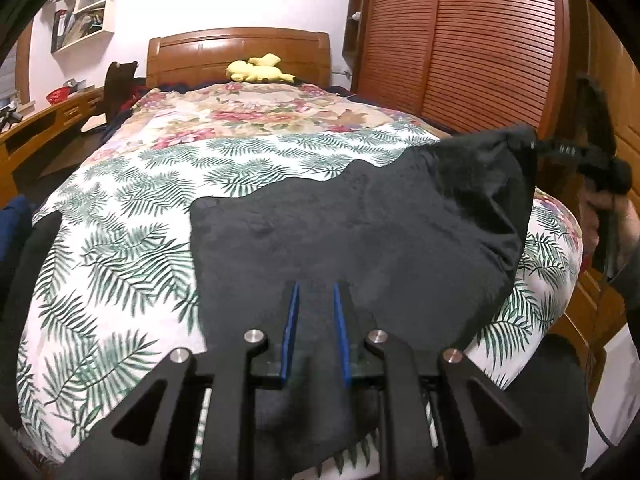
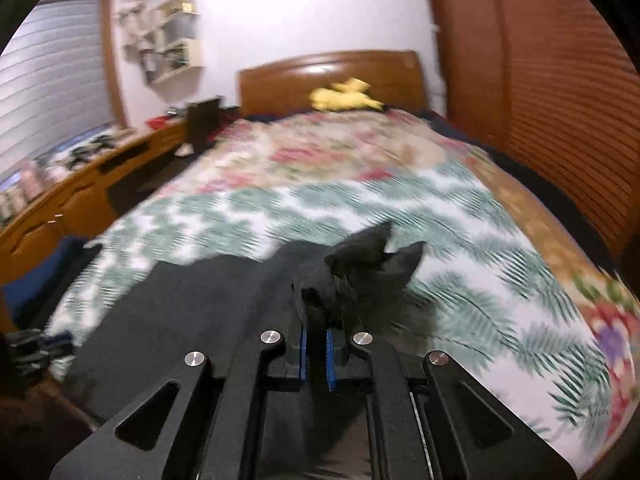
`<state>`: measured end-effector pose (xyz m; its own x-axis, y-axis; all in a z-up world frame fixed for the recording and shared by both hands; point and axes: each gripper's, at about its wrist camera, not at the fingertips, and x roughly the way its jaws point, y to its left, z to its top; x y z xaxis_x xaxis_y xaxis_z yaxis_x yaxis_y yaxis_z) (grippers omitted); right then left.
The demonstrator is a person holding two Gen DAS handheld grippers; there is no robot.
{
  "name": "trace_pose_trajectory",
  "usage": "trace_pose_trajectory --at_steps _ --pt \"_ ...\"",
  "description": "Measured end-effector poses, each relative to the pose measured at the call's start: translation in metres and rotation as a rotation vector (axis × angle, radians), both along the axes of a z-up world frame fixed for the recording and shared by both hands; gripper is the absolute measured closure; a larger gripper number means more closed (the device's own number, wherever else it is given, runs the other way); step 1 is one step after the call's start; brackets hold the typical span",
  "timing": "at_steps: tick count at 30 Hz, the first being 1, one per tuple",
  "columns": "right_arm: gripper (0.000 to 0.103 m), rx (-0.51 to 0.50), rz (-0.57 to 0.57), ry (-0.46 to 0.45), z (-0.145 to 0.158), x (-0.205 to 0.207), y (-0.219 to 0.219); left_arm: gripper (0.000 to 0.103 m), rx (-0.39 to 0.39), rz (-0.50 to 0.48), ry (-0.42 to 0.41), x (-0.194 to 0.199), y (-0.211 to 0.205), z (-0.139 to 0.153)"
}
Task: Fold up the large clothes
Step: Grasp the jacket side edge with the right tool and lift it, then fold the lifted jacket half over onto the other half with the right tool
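Observation:
A large black garment (image 1: 360, 240) lies spread on the leaf-print bedspread (image 1: 132, 240). My left gripper (image 1: 317, 286) is at its near edge, blue pads (image 1: 295, 300) close together with black cloth running between them, so it is shut on the garment. At the far right, my right gripper (image 1: 538, 146) holds the garment's corner lifted off the bed, with a hand (image 1: 628, 224) behind it. In the right wrist view the right gripper (image 2: 316, 320) is shut on a bunch of black fabric (image 2: 360, 268) that sticks up past the fingers and hides their tips.
A yellow plush toy (image 1: 256, 70) lies by the wooden headboard (image 1: 240, 52). A slatted wooden wardrobe (image 1: 460, 40) runs along the bed's right side. A wooden desk (image 2: 80, 188) and dark chair (image 2: 204, 120) stand left, under wall shelves (image 2: 172, 40) and window blinds (image 2: 52, 72).

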<state>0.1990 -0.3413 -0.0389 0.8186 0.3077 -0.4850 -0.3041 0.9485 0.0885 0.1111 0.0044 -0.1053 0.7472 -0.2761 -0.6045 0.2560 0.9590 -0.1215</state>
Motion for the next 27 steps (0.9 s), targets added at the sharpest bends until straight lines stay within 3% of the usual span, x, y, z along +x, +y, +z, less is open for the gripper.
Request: trace_pose_trajectory --at_steps 7,13,16,20,24,27 --pt "0.099 0.016 0.248 -0.021 0.017 -0.009 0.106 0.088 0.039 0.082 -0.004 -0.021 0.035 0.006" --pt "0.099 0.083 0.461 0.080 -0.013 -0.030 0.188 0.088 0.065 0.151 -0.010 -0.042 0.068 0.017" --pt "0.100 0.052 0.537 0.136 -0.038 -0.043 0.220 0.088 0.072 0.174 -0.007 -0.049 0.081 0.018" --pt "0.097 -0.016 0.555 0.211 -0.063 -0.052 0.237 0.088 0.065 0.188 -0.002 -0.052 0.088 0.017" --pt "0.094 -0.055 0.522 0.193 -0.059 -0.056 0.236 0.088 0.056 0.180 0.000 -0.047 0.082 0.019" --pt "0.085 -0.050 0.507 0.180 -0.048 -0.056 0.227 0.088 0.054 0.164 -0.007 -0.044 0.072 0.021"
